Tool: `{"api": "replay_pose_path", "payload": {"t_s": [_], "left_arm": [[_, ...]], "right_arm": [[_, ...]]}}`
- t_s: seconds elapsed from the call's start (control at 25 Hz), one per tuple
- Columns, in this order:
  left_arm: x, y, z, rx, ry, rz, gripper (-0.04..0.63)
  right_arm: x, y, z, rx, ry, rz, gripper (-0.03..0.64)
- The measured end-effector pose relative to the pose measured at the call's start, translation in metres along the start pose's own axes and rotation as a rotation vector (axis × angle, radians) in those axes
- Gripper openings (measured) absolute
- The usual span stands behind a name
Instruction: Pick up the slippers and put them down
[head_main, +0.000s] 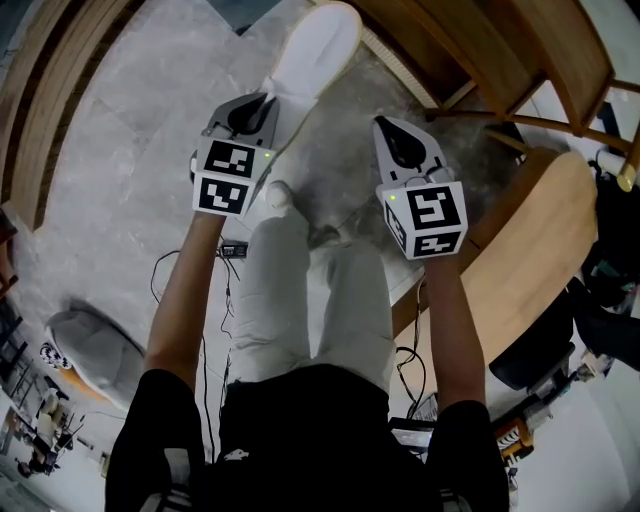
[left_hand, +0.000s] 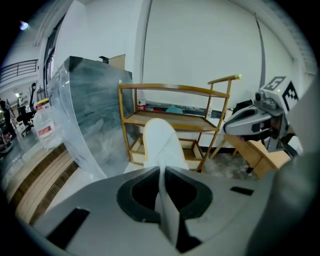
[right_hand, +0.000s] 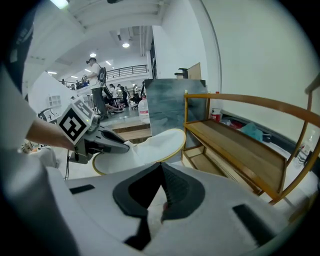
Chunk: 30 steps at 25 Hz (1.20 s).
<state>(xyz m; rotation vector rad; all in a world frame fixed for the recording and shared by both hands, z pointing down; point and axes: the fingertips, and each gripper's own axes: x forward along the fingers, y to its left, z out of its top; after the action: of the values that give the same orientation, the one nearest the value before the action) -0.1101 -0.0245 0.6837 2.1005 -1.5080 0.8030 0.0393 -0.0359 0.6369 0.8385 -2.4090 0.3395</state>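
Underfoot, the grey stone floor (head_main: 150, 120) fills most of the head view. A wooden shelf rack (head_main: 500, 50) stands at about 1 o'clock, and a curved wooden tabletop (head_main: 540, 250) lies at 3 o'clock. In the left gripper view a tall grey-green slab wrapped in clear plastic (left_hand: 95, 115) leans at 10 o'clock, just beside the rack.

The person's legs in pale trousers (head_main: 310, 300) run down the middle of the head view, with one forearm on each side.

The white slipper (head_main: 315, 50) stretches from the left gripper (head_main: 266, 102) toward 12 o'clock, clear of the floor. Its far end is near the rack. In the right gripper view the slipper shows a yellow-edged rim at about 10 o'clock.

The left gripper's jaws are pinched on a thin white edge of the slipper, which rises straight toward 12 o'clock in the left gripper view.

The right gripper (head_main: 382, 122) sits at 3 o'clock from the left one, apart from the slipper. Its jaws are pressed together at the tips, and nothing clear shows between them.
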Motion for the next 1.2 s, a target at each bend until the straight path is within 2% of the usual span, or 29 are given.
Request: {"api": "replay_pose_path", "payload": {"t_s": [0.32, 0.48, 0.64, 1.2], "left_arm": [[0.044, 0.008, -0.050, 0.008, 0.000, 0.000, 0.026], [0.066, 0.019, -0.072, -0.028, -0.025, -0.003, 0.026], [0.092, 0.031, -0.097, -0.026, -0.034, 0.011, 0.026], [0.172, 0.051, -0.195, -0.033, 0.003, -0.004, 0.028]], "right_arm": [[0.043, -0.005, -0.056, -0.005, 0.010, -0.012, -0.011], [0.070, -0.005, -0.080, -0.013, 0.012, -0.017, -0.011], [0.100, -0.007, -0.104, -0.025, 0.014, -0.015, -0.011], [0.180, -0.012, -0.173, -0.087, 0.021, -0.011, -0.011]]}}
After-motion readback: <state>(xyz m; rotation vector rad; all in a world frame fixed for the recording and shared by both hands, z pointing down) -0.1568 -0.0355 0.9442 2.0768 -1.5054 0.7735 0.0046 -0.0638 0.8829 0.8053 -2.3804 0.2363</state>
